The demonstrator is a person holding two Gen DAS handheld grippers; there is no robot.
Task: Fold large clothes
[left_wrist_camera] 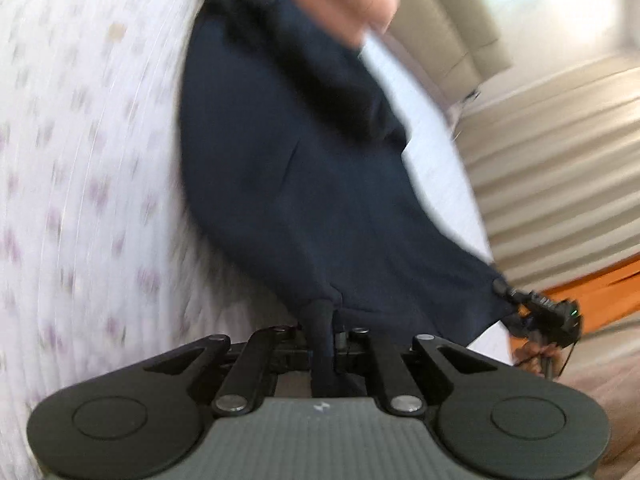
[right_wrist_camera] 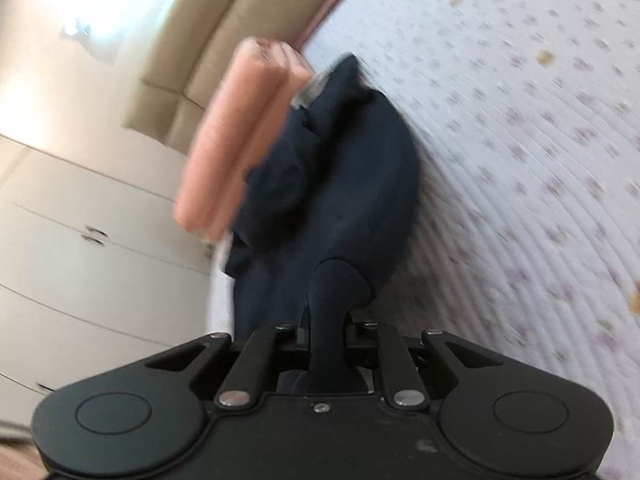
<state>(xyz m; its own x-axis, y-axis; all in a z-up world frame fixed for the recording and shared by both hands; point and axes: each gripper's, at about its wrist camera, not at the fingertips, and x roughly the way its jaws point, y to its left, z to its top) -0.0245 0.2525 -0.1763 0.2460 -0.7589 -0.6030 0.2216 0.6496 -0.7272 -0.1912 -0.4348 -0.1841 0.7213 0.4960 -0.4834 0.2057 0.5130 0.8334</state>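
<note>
**Both grippers pinched on the navy garment over the bed**

The left gripper point(left_wrist_camera: 322, 316) has its jaws drawn together on a bunched fold of the dark navy garment point(left_wrist_camera: 288, 184), the cloth pulled back between the fingers and up toward the camera. From there the fabric spreads away ahead of the tool, lying across the white bedspread point(left_wrist_camera: 88, 168) with its small purple print. Off to its right, at the garment's far corner, the right gripper point(left_wrist_camera: 548, 312) shows, clamped on the cloth edge.

The right gripper point(right_wrist_camera: 334, 292), seen from its own camera, is likewise closed on a gathered tuck of the same navy garment point(right_wrist_camera: 340, 184), which runs forward from its fingers. A folded pink item point(right_wrist_camera: 236, 144) sits blurred just ahead and to its left, against the garment's far edge. The bedspread point(right_wrist_camera: 520, 140) fills the right side; pale cupboards point(right_wrist_camera: 80, 220) stand to the left.
</note>
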